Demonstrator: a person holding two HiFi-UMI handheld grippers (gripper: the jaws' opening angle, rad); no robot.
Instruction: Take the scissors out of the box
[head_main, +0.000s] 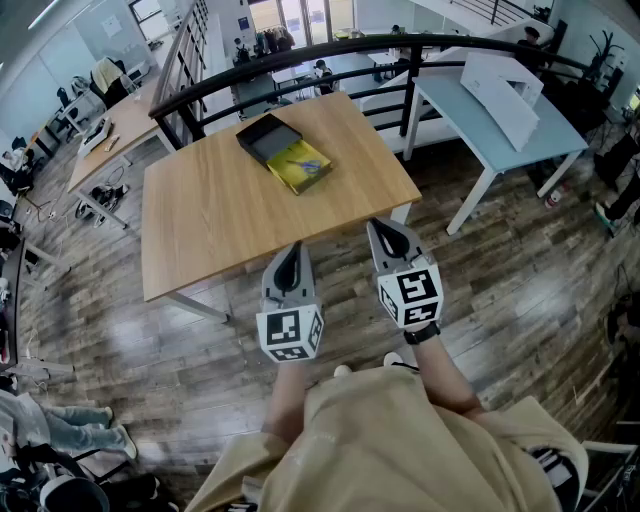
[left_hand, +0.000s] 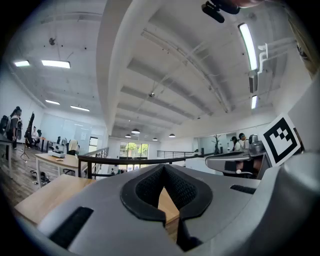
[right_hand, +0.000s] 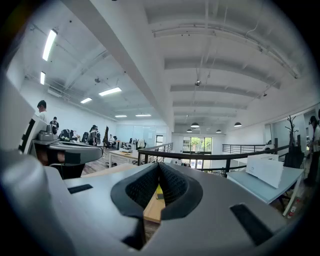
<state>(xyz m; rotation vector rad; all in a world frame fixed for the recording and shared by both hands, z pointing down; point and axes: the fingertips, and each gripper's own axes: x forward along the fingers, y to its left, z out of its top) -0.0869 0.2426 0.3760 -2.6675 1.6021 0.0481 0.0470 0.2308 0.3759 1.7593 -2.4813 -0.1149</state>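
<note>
Evidently the work had not begun: the person stood back from the wooden table (head_main: 215, 215) with both tools held level over the floor, short of its near edge, which reads as a rest pose before a reach. The left gripper (head_main: 291, 248) had its jaws together with nothing between them, and its own camera showed the pads meeting at the tip (left_hand: 163, 167) with only tabletop visible through the gap behind. The right gripper (head_main: 383, 228) was closed and empty in the same way (right_hand: 159, 165); a sliver of yellow showed through its gap, so it seemed roughly aimed at the target. The scissors (head_main: 309, 163), with blue handles, lay inside the open yellow box (head_main: 290, 176) toward the far side of the table, well apart from both grippers. A black piece (head_main: 264, 135), probably the lid, sat touching the box on its far side, which left the contents exposed from above. Because the scissors lay flat and low in the box, a jaw would likely need to open and come down from above to catch them.
</note>
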